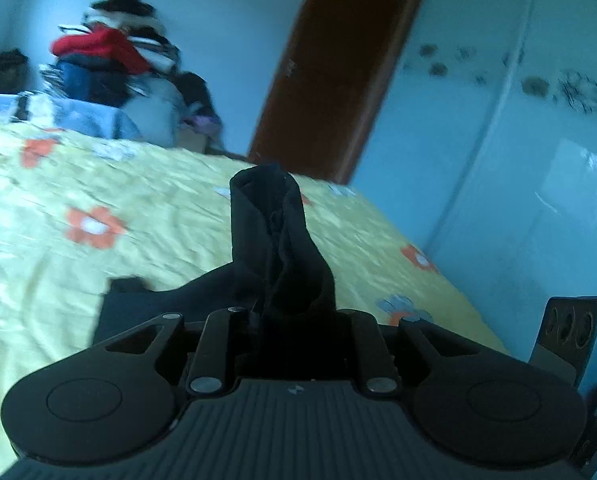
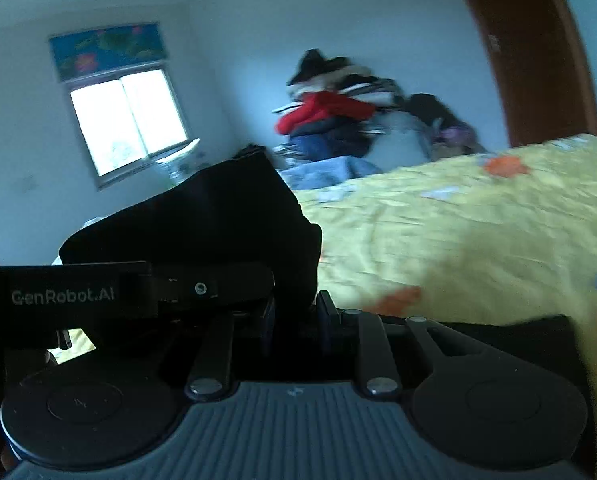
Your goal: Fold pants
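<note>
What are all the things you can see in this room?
pants: one pair, black, bunched in both grippers, part trailing on the bed
bed cover: one, yellow with orange flowers, spread over the bed
clothes pile: one heap, red, dark and striped pieces, beyond the bed by the wall
door: one, brown, past the bed's far corner
wardrobe: one, pale with dark flower prints, beside the bed
window: one, bright, with a blue flowered blind above it
left gripper: black, shut on the pants
right gripper: black, shut on the pants
</note>
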`<state>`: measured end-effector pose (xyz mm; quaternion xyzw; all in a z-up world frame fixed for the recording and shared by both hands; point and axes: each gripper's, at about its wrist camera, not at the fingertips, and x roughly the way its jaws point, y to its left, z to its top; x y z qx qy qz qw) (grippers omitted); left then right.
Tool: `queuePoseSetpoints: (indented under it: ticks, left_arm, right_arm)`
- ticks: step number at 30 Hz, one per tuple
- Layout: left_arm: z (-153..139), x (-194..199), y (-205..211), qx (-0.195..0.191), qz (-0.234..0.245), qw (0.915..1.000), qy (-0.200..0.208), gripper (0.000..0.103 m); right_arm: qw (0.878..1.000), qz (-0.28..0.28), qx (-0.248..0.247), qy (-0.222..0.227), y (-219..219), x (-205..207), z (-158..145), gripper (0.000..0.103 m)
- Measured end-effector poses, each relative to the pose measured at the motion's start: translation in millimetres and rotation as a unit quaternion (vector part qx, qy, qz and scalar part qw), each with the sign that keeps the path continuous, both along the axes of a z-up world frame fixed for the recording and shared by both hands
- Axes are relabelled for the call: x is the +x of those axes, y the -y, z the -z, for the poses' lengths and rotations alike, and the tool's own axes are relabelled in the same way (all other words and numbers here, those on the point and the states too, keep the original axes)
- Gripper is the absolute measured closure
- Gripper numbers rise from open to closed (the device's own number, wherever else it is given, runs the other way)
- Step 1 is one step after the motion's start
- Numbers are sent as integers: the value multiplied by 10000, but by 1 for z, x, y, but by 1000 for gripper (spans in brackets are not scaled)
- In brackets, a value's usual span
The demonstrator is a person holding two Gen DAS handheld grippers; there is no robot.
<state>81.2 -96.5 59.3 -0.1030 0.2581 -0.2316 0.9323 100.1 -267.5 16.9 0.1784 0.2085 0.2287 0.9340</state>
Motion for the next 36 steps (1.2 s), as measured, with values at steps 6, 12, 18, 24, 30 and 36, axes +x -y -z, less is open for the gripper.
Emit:
queuePoseSetpoints:
  ticks: [6, 12, 18, 24, 30, 36]
  left_arm:
    - [21, 15, 49, 145, 315, 9992, -212, 83]
    - [39, 27, 82, 385, 528, 9969, -428, 75]
    - [47, 33, 93, 12, 1132, 9899, -850, 46]
    - [21, 12, 72, -55, 1304, 9913, -168, 24]
    - [23, 49, 18, 773, -104, 9968, -196, 21]
    - [51, 95, -17, 1188, -751, 9854, -963, 21]
  right_arm:
    - [9985, 458, -73, -300, 42, -2, 20, 81]
    - [9948, 768, -236, -623, 64, 2, 37, 81]
    - [9825, 1200, -1261, -663, 74, -15, 47, 78]
    - [9531, 2123, -2039, -705, 105, -32, 48, 77]
    - [9673, 2136, -1242, -570, 125, -33, 36, 77]
    - [9915, 1101, -472, -499, 101, 4, 28, 27]
